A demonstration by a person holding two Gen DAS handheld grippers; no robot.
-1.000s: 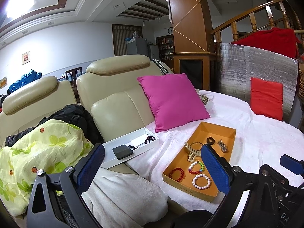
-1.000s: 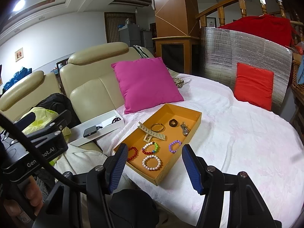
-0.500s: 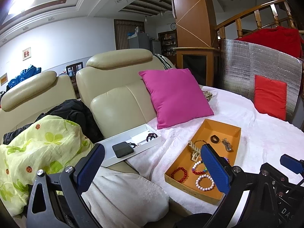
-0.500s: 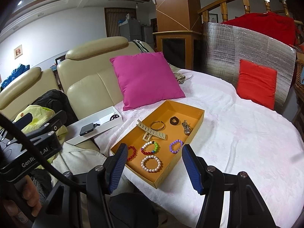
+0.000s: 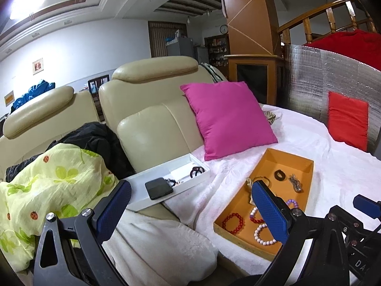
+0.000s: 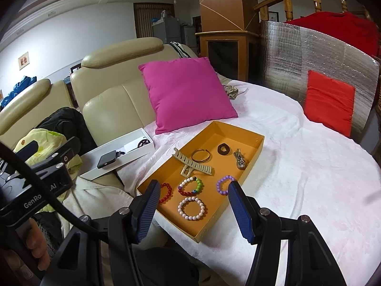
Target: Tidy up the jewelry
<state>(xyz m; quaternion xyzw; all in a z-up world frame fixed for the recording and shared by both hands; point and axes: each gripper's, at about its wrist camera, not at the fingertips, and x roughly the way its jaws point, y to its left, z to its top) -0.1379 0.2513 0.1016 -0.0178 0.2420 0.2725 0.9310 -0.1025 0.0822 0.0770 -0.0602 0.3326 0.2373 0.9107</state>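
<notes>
Right gripper [image 6: 191, 211] is hovering with fingers spread over the orange tray's [image 6: 250, 166] near end, framing a white bead bracelet [image 6: 191, 208].

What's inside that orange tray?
The orange tray holds four bead bracelets, a beige hair claw, a gold bangle, a dark ring and a metal chain. Nothing looks covered.
</notes>
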